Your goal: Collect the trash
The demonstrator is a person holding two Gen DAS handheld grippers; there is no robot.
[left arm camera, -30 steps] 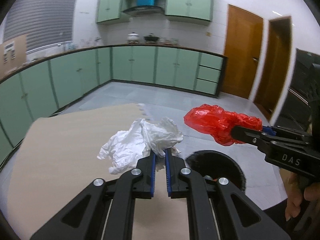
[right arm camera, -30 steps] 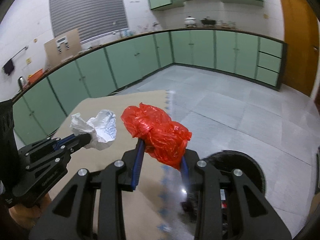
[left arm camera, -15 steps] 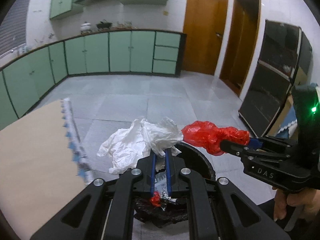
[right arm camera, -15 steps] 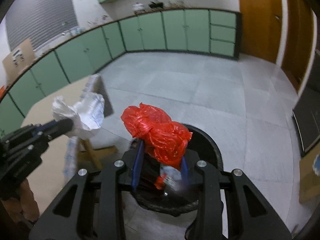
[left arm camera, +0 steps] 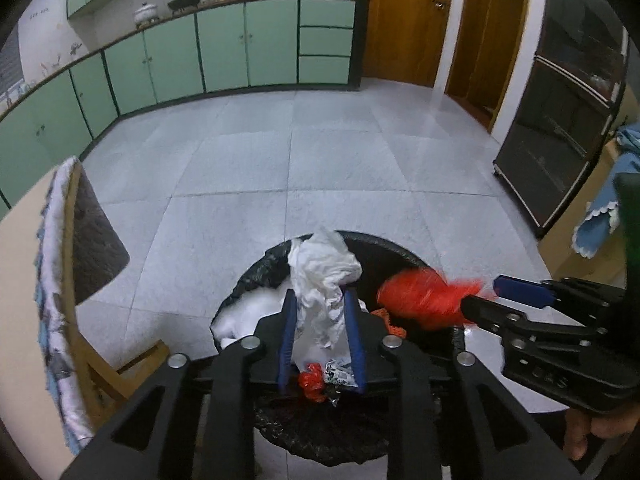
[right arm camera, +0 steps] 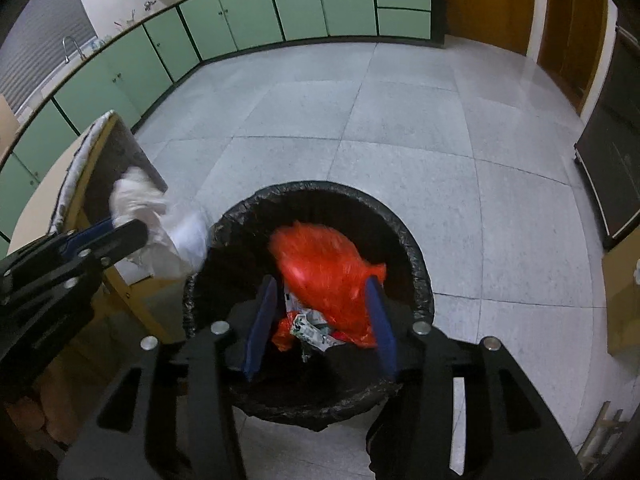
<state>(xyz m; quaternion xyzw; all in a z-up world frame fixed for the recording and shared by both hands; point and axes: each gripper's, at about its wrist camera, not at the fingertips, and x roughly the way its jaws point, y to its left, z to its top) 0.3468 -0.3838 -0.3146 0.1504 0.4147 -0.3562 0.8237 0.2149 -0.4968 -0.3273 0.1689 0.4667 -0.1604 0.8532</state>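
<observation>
1. Left wrist view: the left gripper (left arm camera: 322, 320) points down over a round trash bin (left arm camera: 404, 246) lined with a black bag. Its jaws are opening, with a crumpled white plastic bag (left arm camera: 324, 276) between the blue pads; whether the pads press on it cannot be told, since the bag hangs loose and covers their inner faces.
2. Same view: the right gripper (left arm camera: 482, 294) enters from the right edge with a red plastic bag (left arm camera: 424, 298) at its tips. The red bag is smeared by motion blur, so its outline is hard to read. Raised lettering on this gripper's body is too blurred to read.
3. Same view: deep in the bin lie red scraps and a printed wrapper (left arm camera: 338, 374); the print is too small to read. The bin's near rim is hidden behind the gripper's black arms. A wooden table (left arm camera: 24, 280) is cut off at the left edge.
4. Right wrist view: the right gripper (right arm camera: 322, 312) hangs over the bin (right arm camera: 416, 240), jaws opening and set fairly wide. The red plastic bag (right arm camera: 324, 264) sits between the pads, blurred, leaning toward the right pad; contact cannot be told.
5. Same view: the left gripper (right arm camera: 132, 232) reaches in from the left, the white plastic bag (right arm camera: 168, 232) blurred at its tips over the bin's left rim. Litter under the red bag carries unreadable print.
</observation>
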